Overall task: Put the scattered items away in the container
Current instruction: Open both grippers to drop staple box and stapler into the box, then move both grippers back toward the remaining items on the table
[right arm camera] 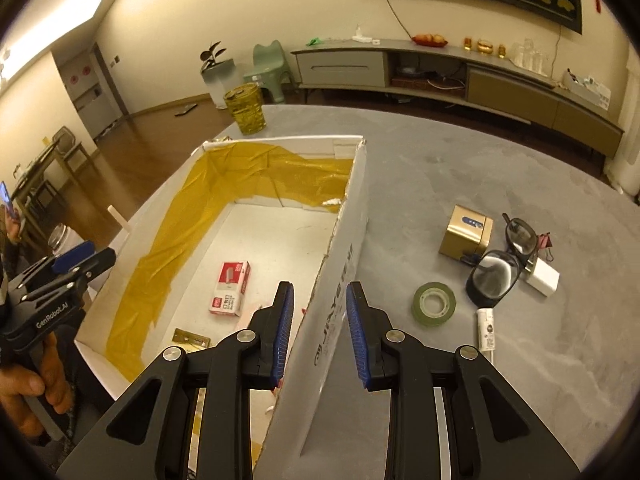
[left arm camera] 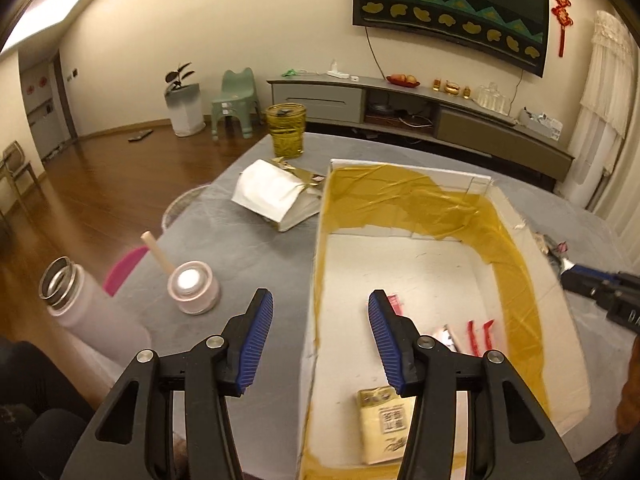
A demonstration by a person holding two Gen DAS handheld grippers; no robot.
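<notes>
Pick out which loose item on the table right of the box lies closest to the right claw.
The green tape roll. It lies flat just beyond the right claw; the white tube, glasses, gold box and white charger sit farther out.

A home living room is shown: a long grey low media cabinet (left arm camera: 400, 100) is set against the cream wall beneath a wall-mounted dark screen (left arm camera: 448, 8), with red hanging ornaments (left arm camera: 560, 4), a potted plant (left arm camera: 182, 92) and wooden flooring (left arm camera: 100, 184).

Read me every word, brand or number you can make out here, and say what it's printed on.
"GenRobot.AI": on the left gripper body.
Box outer wall: dark lettering, too skewed to read.
Red and white staple box: print too small.
Yellow packet: characters blurred.
White tube: print too small.
</notes>
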